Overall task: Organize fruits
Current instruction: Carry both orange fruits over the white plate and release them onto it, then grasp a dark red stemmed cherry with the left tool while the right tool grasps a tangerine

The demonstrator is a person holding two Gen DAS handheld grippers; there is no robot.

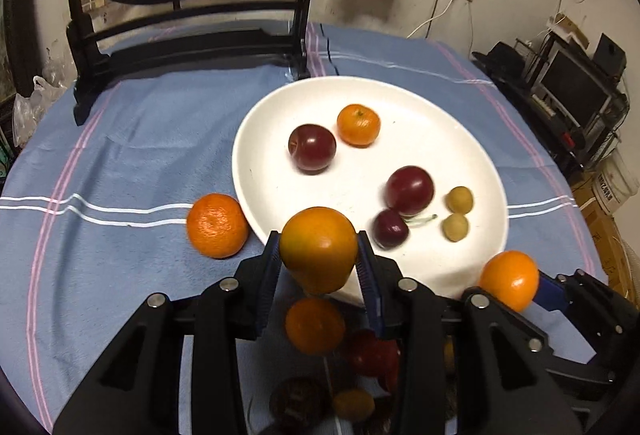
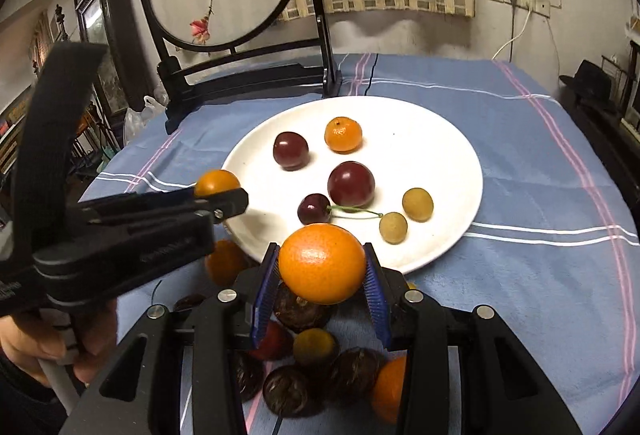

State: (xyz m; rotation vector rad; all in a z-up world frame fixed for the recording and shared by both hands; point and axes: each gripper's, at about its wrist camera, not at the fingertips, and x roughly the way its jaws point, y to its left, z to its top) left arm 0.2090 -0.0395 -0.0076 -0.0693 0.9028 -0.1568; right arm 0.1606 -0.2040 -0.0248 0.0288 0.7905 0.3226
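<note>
we have 1 orange in each gripper. the left gripper [image 1: 318,255] has its blue pads pressed on either side of a tangerine [image 1: 318,249], and the right gripper [image 2: 320,267] is clamped the same way on a second orange [image 2: 322,263]. both fruits sit between the fingertips, lifted off the blue cloth [image 1: 132,163], with the white plate [image 1: 472,171] just ahead of the jaws. on it already lie 1 small tangerine [image 1: 358,125], 2 plums, 1 cherry and 2 small yellow-green fruits. below and behind the jaws more fruit waits on the cloth.

to do this well, we judge we should carry each orange forward to the bare plate beside that small tangerine, lower until it nearly rests, then let go slowly so it doesn't roll. we should keep the 2 grippers apart, since they sit close together.
</note>
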